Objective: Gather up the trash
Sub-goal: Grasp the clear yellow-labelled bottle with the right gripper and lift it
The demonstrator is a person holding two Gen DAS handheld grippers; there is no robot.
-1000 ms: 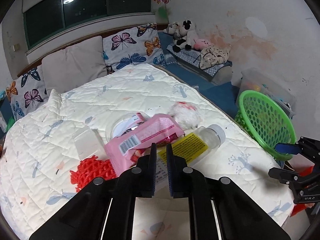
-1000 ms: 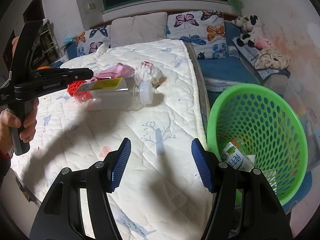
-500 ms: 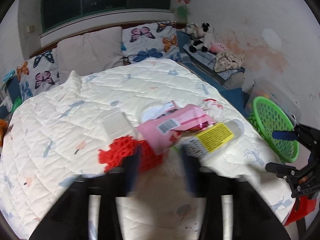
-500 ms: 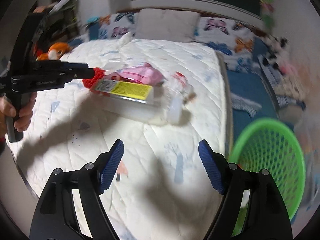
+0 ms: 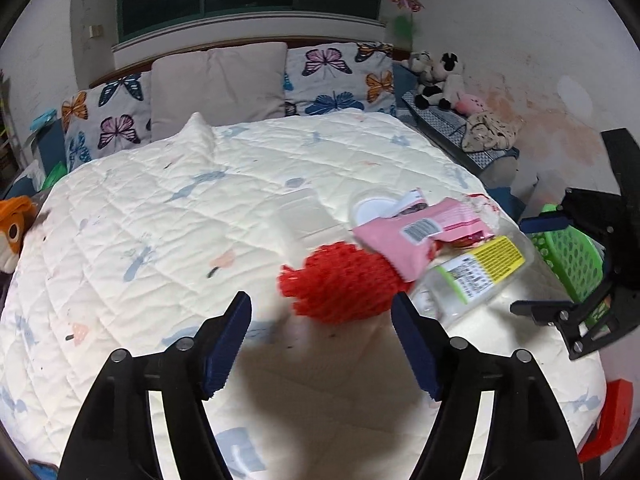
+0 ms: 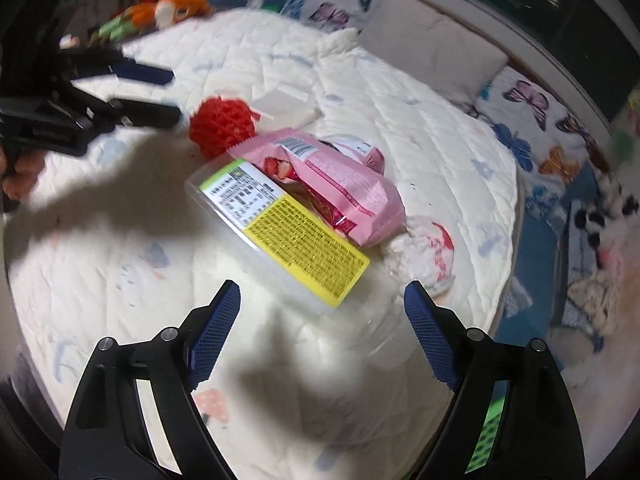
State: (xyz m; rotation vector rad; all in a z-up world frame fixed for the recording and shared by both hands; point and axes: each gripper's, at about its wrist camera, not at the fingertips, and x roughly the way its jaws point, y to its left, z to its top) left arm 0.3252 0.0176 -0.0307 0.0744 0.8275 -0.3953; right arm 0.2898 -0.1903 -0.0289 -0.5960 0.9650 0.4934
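Note:
Trash lies in a heap on the white quilted bed (image 5: 160,208). A red foam net (image 5: 340,284) lies just ahead of my open, empty left gripper (image 5: 320,344). A pink snack wrapper (image 5: 424,232) rests on a clear plastic bottle with a yellow label (image 5: 476,276). In the right wrist view the bottle (image 6: 296,240) lies just ahead of my open, empty right gripper (image 6: 320,332), with the pink wrapper (image 6: 340,188), red net (image 6: 222,124) and a crumpled white-and-red tissue (image 6: 424,256) around it. The green basket (image 5: 572,256) stands beside the bed, partly hidden by the right gripper.
A clear plastic lid (image 5: 308,216) and a white cup lid (image 5: 372,210) lie behind the heap. Butterfly pillows (image 5: 340,76) line the headboard. Plush toys (image 5: 436,80) sit on a side bench. An orange plush (image 5: 14,224) lies at the bed's left edge.
My left gripper has opened and drawn back left from the bottle toward the red net. My right gripper swung from the basket to face the bottle, close up.

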